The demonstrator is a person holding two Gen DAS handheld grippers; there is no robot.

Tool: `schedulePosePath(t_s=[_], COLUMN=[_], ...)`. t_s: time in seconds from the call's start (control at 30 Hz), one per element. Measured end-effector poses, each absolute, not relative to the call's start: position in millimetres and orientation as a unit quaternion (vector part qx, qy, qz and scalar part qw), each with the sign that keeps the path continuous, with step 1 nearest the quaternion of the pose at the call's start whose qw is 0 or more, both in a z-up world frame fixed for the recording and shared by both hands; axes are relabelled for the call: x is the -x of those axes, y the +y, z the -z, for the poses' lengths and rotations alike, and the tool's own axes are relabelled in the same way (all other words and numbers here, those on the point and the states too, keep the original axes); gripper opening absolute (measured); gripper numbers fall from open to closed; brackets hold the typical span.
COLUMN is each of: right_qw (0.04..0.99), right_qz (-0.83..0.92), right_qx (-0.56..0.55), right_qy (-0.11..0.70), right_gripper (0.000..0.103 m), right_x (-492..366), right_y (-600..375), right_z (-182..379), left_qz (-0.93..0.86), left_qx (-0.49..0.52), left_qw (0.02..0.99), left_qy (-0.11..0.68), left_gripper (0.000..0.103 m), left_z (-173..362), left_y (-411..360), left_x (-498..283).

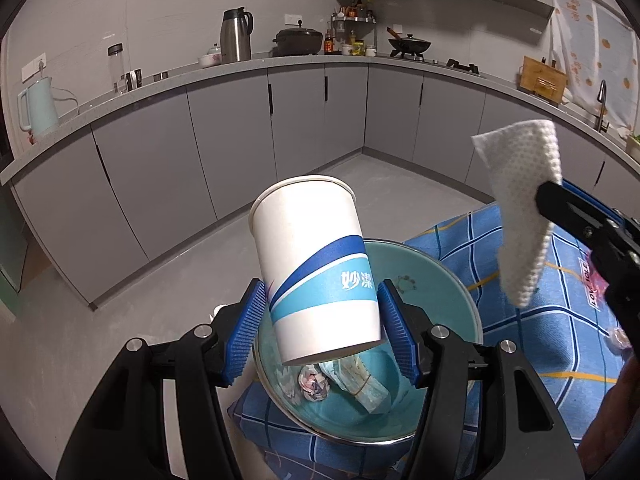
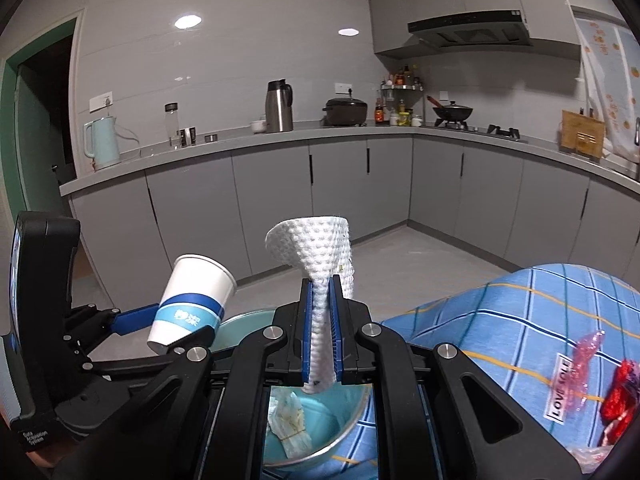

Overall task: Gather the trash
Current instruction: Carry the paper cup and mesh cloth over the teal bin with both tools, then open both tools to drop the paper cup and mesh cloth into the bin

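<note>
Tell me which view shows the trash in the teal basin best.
Left wrist: the basin lies open below the cup, showing a crumpled wad and tissue packet. Right wrist shows only the packet; gripper bodies block the rest.

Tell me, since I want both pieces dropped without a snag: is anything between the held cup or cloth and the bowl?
Nothing visible blocks either. The paper cup, gripped by the left gripper, hangs above the open teal bowl. The white cloth in the right gripper hangs over it too. Only crumpled trash lies inside.
</note>
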State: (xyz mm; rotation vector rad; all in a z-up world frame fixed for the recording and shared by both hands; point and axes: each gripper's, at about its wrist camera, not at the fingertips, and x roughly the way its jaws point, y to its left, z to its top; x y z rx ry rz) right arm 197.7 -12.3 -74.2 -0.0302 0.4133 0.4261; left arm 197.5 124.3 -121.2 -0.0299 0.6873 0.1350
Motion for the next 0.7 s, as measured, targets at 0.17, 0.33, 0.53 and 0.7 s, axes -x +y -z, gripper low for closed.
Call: schedulePosePath(t_s=[0.17,0.33,0.53,0.7], right_qw=[0.953,0.948,0.944,0.942], right_qz=[-0.22,-0.231,-0.24,-0.239], right_qx=[0.013,0.005,0.003,0.0], right_qy=[0.209,0.217,0.228,0.235], right_gripper=[0.01,0.01,0.011,0.025], right_x=[-205.1,-216.9,-226.3,-229.2], right_y=[-5.9,-3.4,-0.6,-1.5], right_z=[80.5,85.0,93.5,98.4], left_qz=[-0.065,-0.066,-0.065,-0.073], left_qx=[0.017,0.016,0.014,0.011], left_qw=[0.937,0.934,0.931,0.929], left_qy=[0.344,0.351,0.36,0.364], left_gripper=[0.058,0.059,0.059,0.065], left_z=[127.4,133.9,141.3,145.1], left_y=[125.9,126.5,125.4,128.1], left_x=[-202.4,-205.0,-208.0,-210.5])
